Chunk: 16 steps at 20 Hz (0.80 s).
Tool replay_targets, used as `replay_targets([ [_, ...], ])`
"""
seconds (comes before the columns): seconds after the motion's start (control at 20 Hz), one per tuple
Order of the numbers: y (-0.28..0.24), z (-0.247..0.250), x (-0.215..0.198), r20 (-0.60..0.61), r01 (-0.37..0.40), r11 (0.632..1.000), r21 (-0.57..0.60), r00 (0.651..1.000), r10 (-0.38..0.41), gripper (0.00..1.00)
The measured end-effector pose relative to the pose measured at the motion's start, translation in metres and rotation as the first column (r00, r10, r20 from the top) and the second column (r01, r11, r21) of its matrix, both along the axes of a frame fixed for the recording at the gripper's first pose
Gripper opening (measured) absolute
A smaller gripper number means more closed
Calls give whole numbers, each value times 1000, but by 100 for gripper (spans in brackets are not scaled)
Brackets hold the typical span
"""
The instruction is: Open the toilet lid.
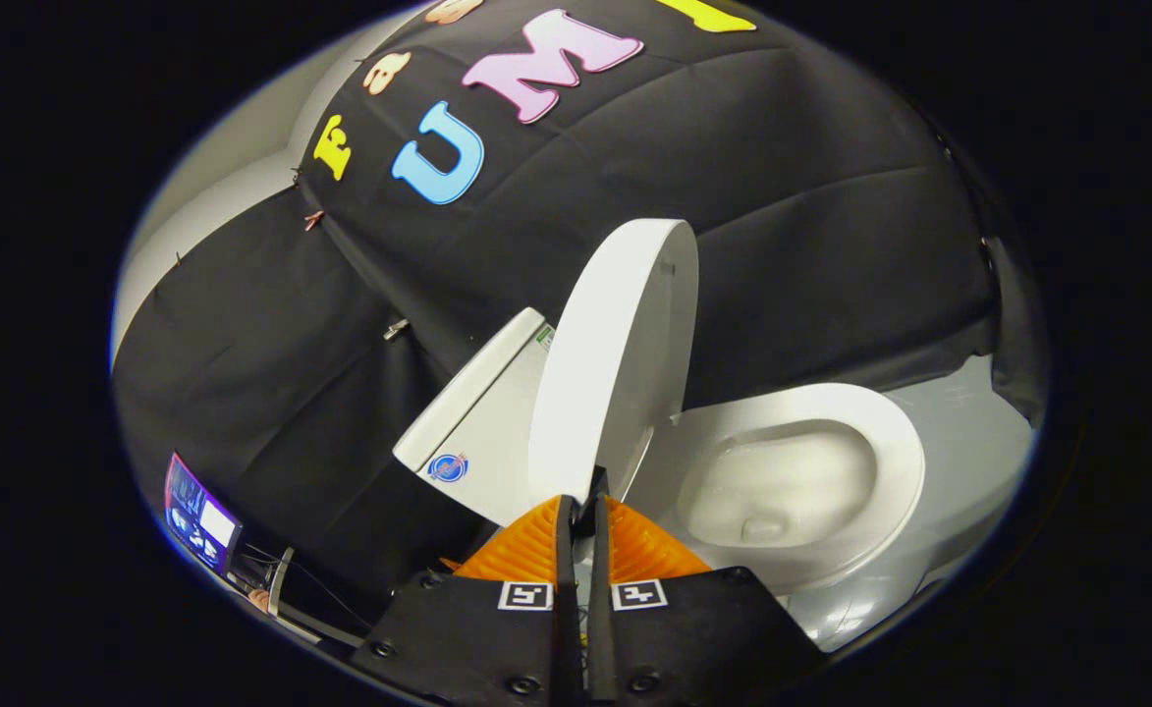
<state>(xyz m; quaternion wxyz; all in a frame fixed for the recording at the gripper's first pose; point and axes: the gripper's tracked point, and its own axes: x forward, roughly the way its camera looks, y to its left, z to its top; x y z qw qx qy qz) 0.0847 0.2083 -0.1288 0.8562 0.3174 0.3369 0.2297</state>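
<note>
Two fingers of the claw [583,503] rise from the bottom centre of the frame, drawn close together with only a thin slit between them. The lower edge of the toilet lid [615,363] sits right in that slit, and both fingertips [536,535] appear to press on it, so the claw is pinching the lid.

That lid stands raised, nearly on edge, running from the fingertips up toward the middle of the frame and tilting slightly to the right at its top. Its pale, smooth face is turned toward the camera and to the left.

Right of the lid, in the lower right of the frame, the toilet seat [895,462] lies uncovered as a white ring around the bowl [782,486], whose hollow is visible. The seat and the lid meet near the fingertips.

Left of the lid, in the centre left, the cistern [472,412] leans as a white box with a small round sticker [448,467] on its near face; the lid overlaps its right side.

Black cloth [831,226] hangs behind everything across the upper half. At the lower left a small lit screen [202,516] sits beside some thin cables [281,570]. Pale floor [978,442] shows past the seat at the right.
</note>
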Motion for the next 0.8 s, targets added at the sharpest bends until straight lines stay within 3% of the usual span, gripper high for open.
replay_targets([
  [0.8, 99, 48, 23, 148, -133, 987, -95, 978, 146, 7],
])
